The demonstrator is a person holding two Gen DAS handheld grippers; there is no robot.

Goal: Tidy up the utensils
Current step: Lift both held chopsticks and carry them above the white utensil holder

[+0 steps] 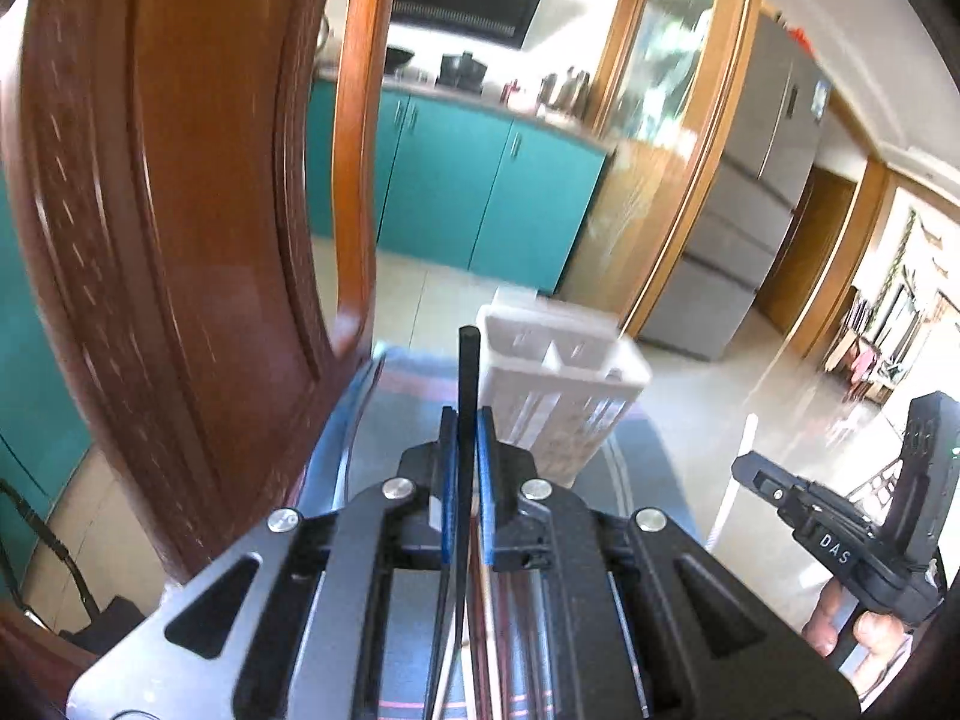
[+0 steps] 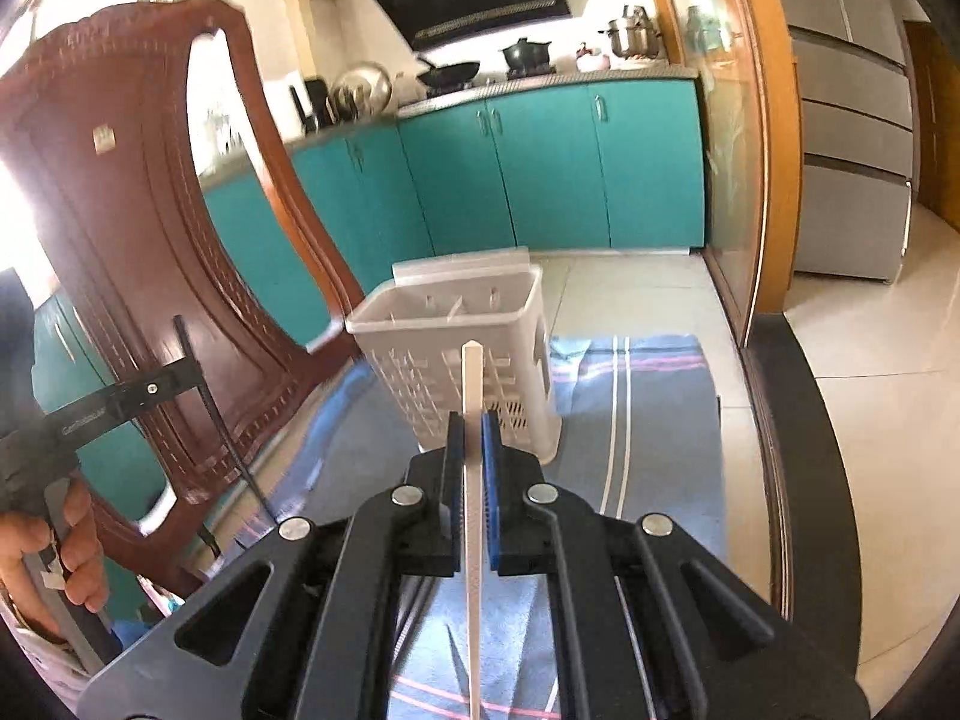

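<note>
Between each pair of clamped tongs: left (image 1: 468, 438) a black chopstick (image 1: 467, 372), right (image 2: 472, 441) a white chopstick (image 2: 471, 384).

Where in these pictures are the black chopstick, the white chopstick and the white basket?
black chopstick (image 1: 467, 384): left wrist view, upper shaft above the pads.
white chopstick (image 2: 471, 384): right wrist view, upper shaft near its tip.
white basket (image 2: 414, 378): right wrist view, slotted front wall.

White letters "DAS" stand on the right claw (image 1: 747, 450) body.
</note>
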